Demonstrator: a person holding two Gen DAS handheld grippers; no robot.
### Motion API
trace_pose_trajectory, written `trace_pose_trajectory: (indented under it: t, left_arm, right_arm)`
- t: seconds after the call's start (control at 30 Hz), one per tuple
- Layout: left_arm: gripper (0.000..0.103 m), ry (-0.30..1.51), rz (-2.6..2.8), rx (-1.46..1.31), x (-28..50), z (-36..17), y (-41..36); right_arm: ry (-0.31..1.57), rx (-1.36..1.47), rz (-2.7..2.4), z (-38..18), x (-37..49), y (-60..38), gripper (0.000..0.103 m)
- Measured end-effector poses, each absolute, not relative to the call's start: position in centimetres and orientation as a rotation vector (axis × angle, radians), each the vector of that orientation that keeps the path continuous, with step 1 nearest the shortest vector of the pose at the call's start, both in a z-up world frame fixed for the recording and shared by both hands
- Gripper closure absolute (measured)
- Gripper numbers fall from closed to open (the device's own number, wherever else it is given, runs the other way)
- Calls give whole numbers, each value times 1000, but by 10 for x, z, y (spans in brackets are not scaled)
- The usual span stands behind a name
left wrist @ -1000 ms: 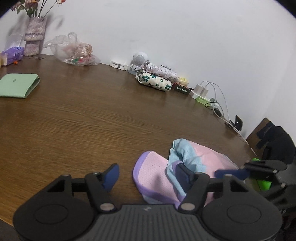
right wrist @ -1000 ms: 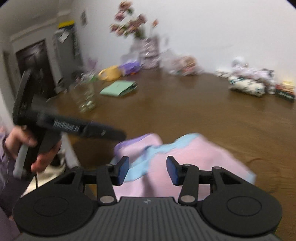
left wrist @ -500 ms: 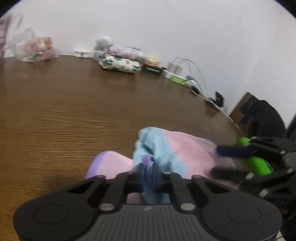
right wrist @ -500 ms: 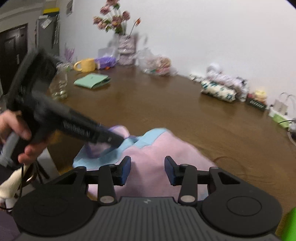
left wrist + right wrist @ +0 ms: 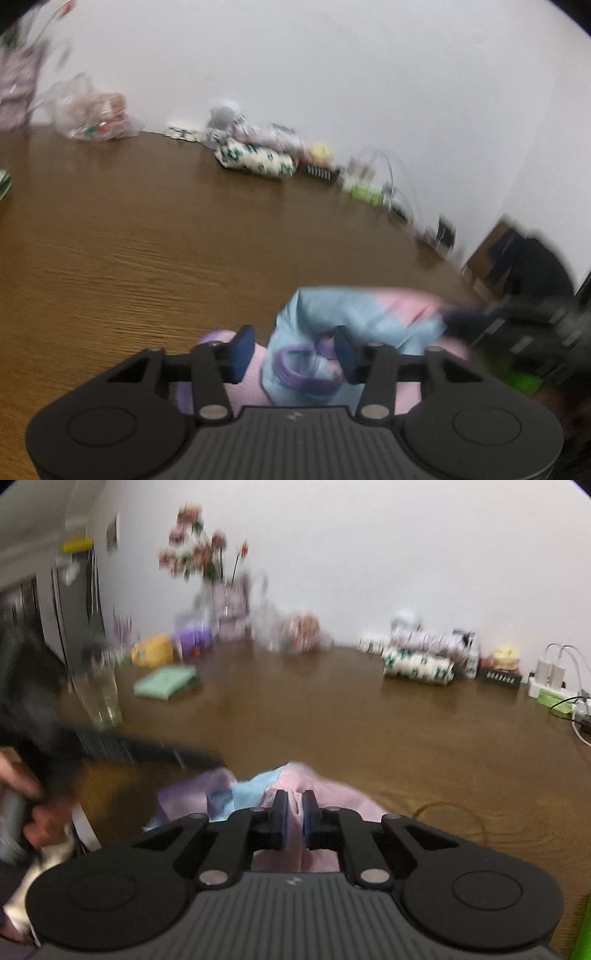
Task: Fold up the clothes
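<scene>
We now see the right gripper (image 5: 294, 814) closing on the crumpled pink, blue and purple garment (image 5: 369, 314) while the left gripper (image 5: 293, 354), clenched half a second ago, opens around its purple-trimmed bunch, so the fold is just starting.

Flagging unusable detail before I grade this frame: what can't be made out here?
- Left wrist view: right gripper, motion-blurred; its jaws unreadable there.
- Right wrist view: whether the right gripper pinches the pink garment; the gap is too narrow.
- Right wrist view: flower vase, blurred.

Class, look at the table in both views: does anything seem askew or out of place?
Yes. The pink, blue and purple garment lies bunched in a crumpled heap at the near edge of the wooden table, not spread flat for folding.
</scene>
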State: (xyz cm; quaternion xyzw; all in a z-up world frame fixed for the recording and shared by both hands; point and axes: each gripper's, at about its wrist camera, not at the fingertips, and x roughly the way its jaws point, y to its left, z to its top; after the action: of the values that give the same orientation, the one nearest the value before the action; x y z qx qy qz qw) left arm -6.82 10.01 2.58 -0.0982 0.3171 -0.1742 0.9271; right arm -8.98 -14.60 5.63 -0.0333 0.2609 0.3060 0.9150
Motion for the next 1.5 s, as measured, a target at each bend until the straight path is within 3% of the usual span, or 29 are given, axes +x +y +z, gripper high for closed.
trace_pose_trajectory:
  t: [0.07, 0.13, 0.17, 0.2, 0.37, 0.63, 0.8, 0.83, 0.87, 0.9, 0.97, 1.0, 1.1, 1.37, 1.43, 1.5]
  left_arm:
    - [58, 672, -327, -140, -64, 21, 84]
    - [77, 693, -281, -94, -63, 14, 74]
    - [99, 695, -268, -73, -63, 12, 71]
    - [102, 692, -271, -56, -64, 11, 70]
    - [102, 661, -242, -114, -59, 19, 84]
    - [102, 365, -282, -163, -92, 108, 97]
    - [102, 337, -294, -133, -83, 134, 83]
    - [101, 358, -255, -94, -69, 127, 81]
    - [101, 386, -190, -38, -53, 115, 79]
    - [100, 427, -106, 25, -37, 100, 77]
    - [97, 512, -15, 75, -25, 77, 74]
    - [89, 528, -36, 37, -28, 69, 80]
    - [67, 581, -175, -151, -38, 54, 104]
    - [62, 668, -295, 9, -30, 23, 76]
    - [64, 672, -304, 46, -29, 18, 72]
    - [72, 690, -315, 61, -34, 14, 74]
  right_arm:
    - [523, -44, 631, 61, -96, -157, 95]
    - [528, -28, 639, 61, -101, -165, 95]
    - [529, -21, 645, 61, -103, -168, 95]
    - [529, -15, 650, 60, -104, -171, 95]
    - [476, 10, 621, 63, -104, -184, 95]
    - [229, 113, 803, 124, -126, -216, 95]
    - [255, 142, 652, 154, -76, -230, 93]
    - [281, 118, 585, 156, -60, -226, 89]
    - [309, 61, 486, 152, -42, -217, 63]
    - [340, 1, 374, 148, -26, -207, 44]
    - [388, -104, 181, 134, -14, -194, 54]
    - [385, -101, 211, 129, -21, -194, 54]
    - [471, -44, 464, 110, -56, -194, 46]
    - [715, -128, 529, 45, -93, -169, 43]
    - [739, -147, 476, 37, -86, -169, 53]
    - [749, -167, 429, 27, -78, -172, 77]
